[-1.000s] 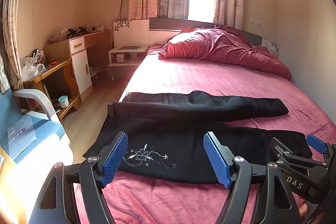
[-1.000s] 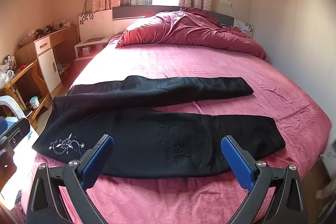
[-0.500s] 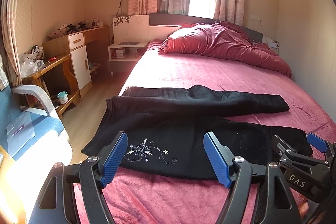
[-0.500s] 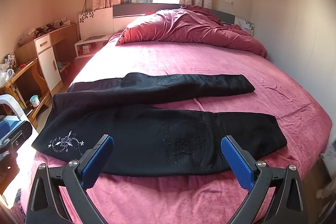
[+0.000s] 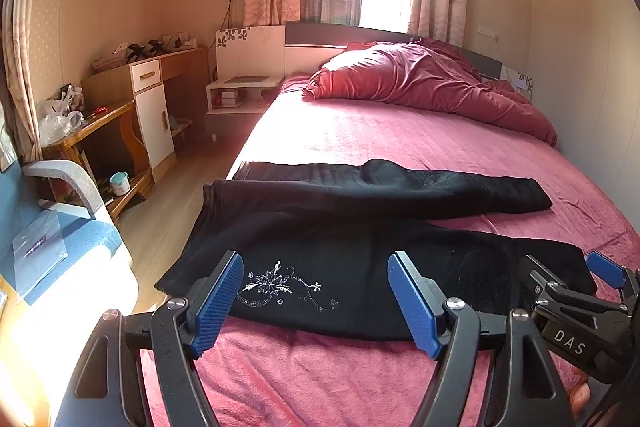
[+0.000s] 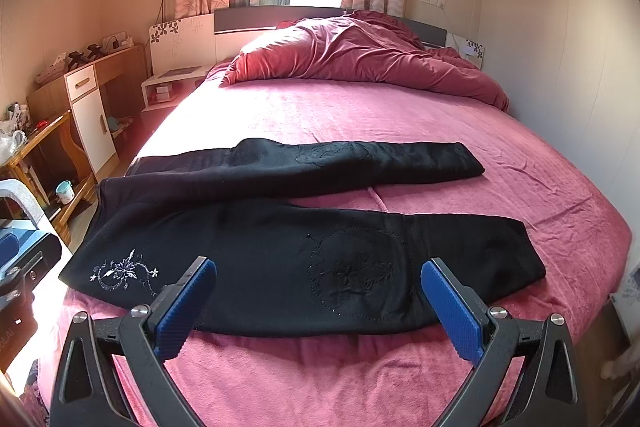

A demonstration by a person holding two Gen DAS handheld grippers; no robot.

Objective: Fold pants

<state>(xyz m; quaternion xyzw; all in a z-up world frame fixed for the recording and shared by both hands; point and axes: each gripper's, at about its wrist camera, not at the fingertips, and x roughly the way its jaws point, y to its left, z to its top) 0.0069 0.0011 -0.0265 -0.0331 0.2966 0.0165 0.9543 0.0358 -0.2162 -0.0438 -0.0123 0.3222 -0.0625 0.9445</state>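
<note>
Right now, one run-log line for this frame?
phase: pre-grasp | pants: flat on bed, unfolded, legs apart | left gripper: open, empty, above embroidery | right gripper: open, empty, above near leg

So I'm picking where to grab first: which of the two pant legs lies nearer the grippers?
The near leg, with the white floral embroidery; the plain far leg lies beyond it, toward the bedding.

Both wrist cameras are looking from the foot of the bed (image 5: 400,143) toward its headboard, low and close above the pants (image 5: 360,235). The left view is sitting further left, and both are sharing the pants (image 6: 280,239) and bed (image 6: 360,115).
</note>
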